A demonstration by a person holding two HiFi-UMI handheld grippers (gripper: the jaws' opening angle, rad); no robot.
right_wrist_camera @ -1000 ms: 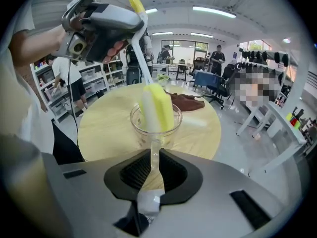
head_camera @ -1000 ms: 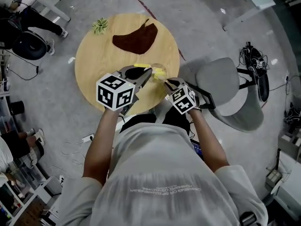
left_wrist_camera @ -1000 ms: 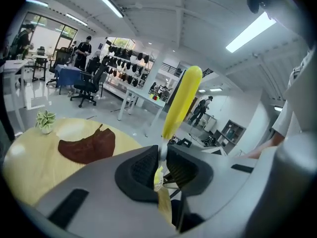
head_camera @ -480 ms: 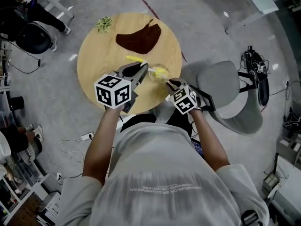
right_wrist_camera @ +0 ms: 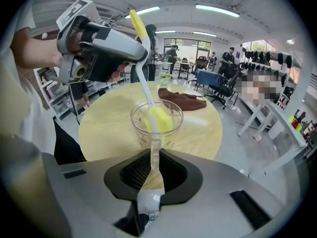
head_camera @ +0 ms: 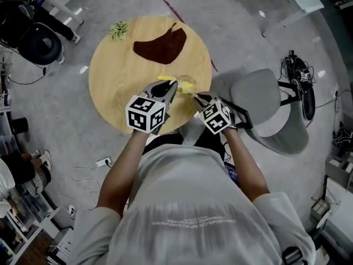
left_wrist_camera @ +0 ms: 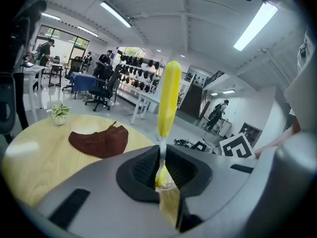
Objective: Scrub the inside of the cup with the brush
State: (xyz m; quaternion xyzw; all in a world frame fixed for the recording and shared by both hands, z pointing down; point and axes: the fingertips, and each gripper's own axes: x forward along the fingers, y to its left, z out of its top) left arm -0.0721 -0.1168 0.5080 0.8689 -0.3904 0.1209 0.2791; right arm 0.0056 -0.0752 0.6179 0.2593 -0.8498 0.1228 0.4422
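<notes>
The left gripper [head_camera: 170,88] – jaws clamped on the brush [right_wrist_camera: 144,86] – has dipped, sinking the yellow sponge head inside the cup [right_wrist_camera: 171,128], which the right gripper [right_wrist_camera: 154,170] pinches by its handle above the surface [head_camera: 113,73] – scrubbing looks under way.

One round table [head_camera: 116,76], one cup [right_wrist_camera: 138,122], one brush [right_wrist_camera: 158,119], one brown cloth [head_camera: 161,46], one plant [head_camera: 117,30]; two claws: left claw [left_wrist_camera: 163,170], right claw [right_wrist_camera: 152,162].
</notes>
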